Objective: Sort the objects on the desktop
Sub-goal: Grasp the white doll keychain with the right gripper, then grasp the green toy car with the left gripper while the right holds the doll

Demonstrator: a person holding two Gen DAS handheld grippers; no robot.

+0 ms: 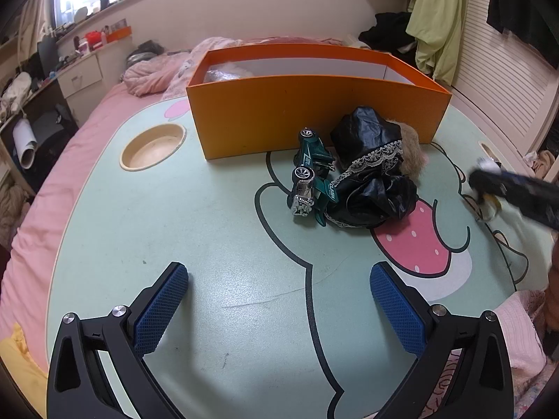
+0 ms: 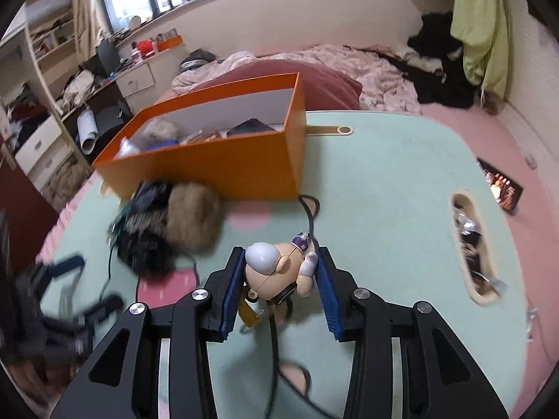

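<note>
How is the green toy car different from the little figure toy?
The green toy car lies tipped on its side on the table, untouched; the figure toy is pinched in the right gripper. The car is dark green with shiny chrome; the figure is pale cream with a grey head. Both are small toys, outside the orange box.

Pink bedding (image 1: 104, 111) is spread beyond the table's far edge; a green curtain (image 2: 478, 28) is hung at the right; drawers (image 2: 42, 146) are stood at the left.
</note>
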